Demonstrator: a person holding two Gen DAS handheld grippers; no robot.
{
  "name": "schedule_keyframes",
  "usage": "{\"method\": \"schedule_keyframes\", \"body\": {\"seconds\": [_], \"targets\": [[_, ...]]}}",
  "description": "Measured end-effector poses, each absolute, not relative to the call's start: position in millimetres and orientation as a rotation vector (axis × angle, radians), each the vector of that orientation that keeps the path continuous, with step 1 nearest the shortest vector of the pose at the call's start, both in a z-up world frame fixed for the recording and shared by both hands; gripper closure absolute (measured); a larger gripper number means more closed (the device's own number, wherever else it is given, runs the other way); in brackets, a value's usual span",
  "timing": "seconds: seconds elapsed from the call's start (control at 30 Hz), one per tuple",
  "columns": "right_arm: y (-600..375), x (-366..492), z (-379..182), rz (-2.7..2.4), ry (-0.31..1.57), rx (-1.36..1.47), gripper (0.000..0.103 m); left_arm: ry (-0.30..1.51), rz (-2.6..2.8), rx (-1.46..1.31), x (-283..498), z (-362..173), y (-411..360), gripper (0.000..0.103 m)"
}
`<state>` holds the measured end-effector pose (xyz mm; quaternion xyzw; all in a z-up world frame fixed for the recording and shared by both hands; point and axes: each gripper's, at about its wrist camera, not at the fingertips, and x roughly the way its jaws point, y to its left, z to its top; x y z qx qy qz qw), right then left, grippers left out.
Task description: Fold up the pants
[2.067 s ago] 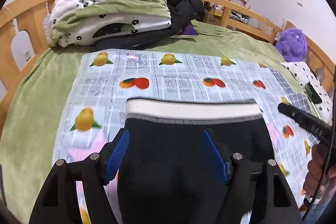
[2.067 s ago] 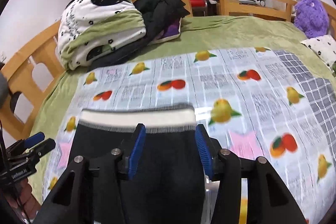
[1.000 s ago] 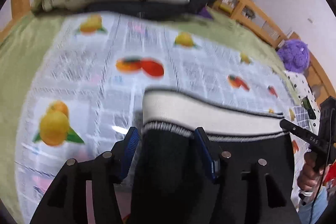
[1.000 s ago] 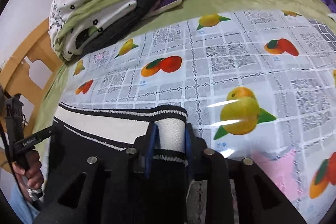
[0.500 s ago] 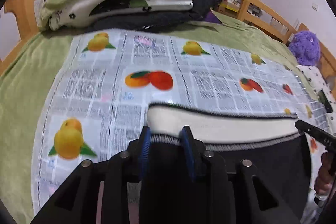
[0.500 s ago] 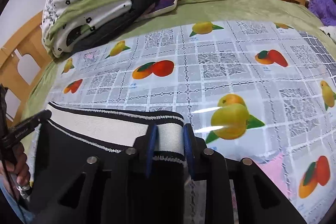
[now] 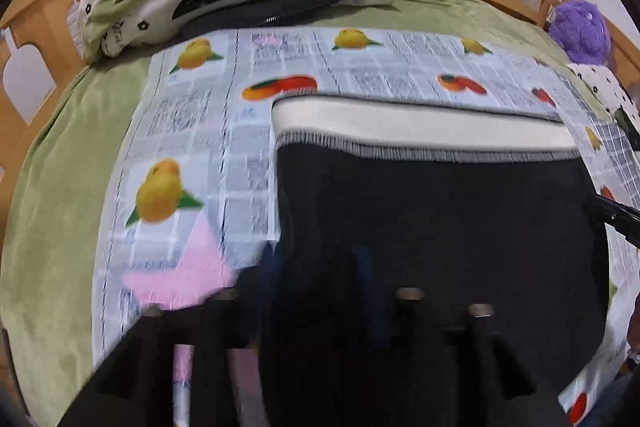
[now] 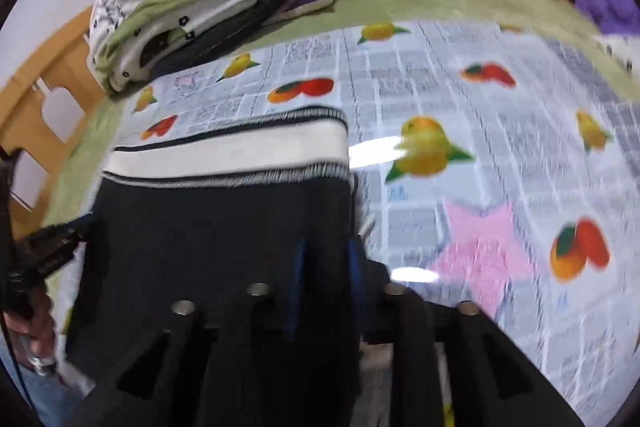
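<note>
Your left gripper (image 7: 320, 267) has slid back from the white waistband (image 7: 420, 125) and is now blurred against the black pants (image 7: 432, 219); I cannot tell its jaws. Your right gripper (image 8: 324, 267) stays clamped on the pants' right edge, farther from the waistband. The pants lie on the fruit-print cloth (image 8: 460, 75) near its front edge.

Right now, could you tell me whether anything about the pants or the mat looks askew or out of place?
Nothing stands out. The pants lie flat on the fruit-print mat, and their white waistband runs straight and unbunched. Both views are motion-blurred, so small wrinkles would not show.
</note>
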<state>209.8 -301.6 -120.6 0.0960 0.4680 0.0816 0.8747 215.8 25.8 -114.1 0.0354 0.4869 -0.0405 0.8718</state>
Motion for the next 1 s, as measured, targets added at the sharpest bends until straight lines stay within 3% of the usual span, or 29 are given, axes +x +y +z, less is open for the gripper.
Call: {"method": "schedule_keyframes", "body": {"seconds": [0.03,0.13,0.2,0.23,0.27,0.3,0.33,0.4,0.5,0.57,0.63,0.9,1.0], "targets": [[-301,201,-124,0.173,0.984,0.185,0.062,1.016,-0.082,0.077,207,-116,28,0.047],[-302,180,-128,0.165,0.980,0.201,0.060,1.072,-0.086,0.046,183,-126,41,0.047],[-303,173,-128,0.161,0.998,0.229,0.060,1.092,-0.096,-0.017,170,-128,51,0.047],[-302,169,-129,0.161,1.005,0.237,0.066,1.092,-0.097,-0.042,164,-129,55,0.047],[-299,167,-130,0.151,1.001,0.223,0.070,1.087,-0.098,-0.058,159,-130,57,0.050],[-294,166,-131,0.124,0.989,0.178,0.079,1.083,-0.107,-0.059,157,-131,57,0.060],[-290,166,-131,0.115,0.985,0.150,0.081,1.078,-0.124,-0.050,154,-131,55,0.081],[-285,165,-128,0.104,0.981,0.118,0.081,1.056,-0.101,0.002,149,-125,53,0.083],[-293,155,-119,0.130,1.005,0.189,0.070,1.018,-0.090,-0.030,129,-110,66,0.079],[-298,142,-117,0.153,0.988,0.234,0.067,1.020,-0.122,-0.095,114,-109,76,0.051],[-298,130,-120,0.166,1.001,0.251,0.059,1.019,-0.146,-0.110,97,-114,80,0.050],[-290,113,-137,0.157,1.036,0.198,0.059,0.997,-0.196,-0.038,48,-130,89,0.050],[-292,115,-138,0.160,1.035,0.210,0.059,0.974,-0.193,0.033,46,-131,80,0.055]]}}
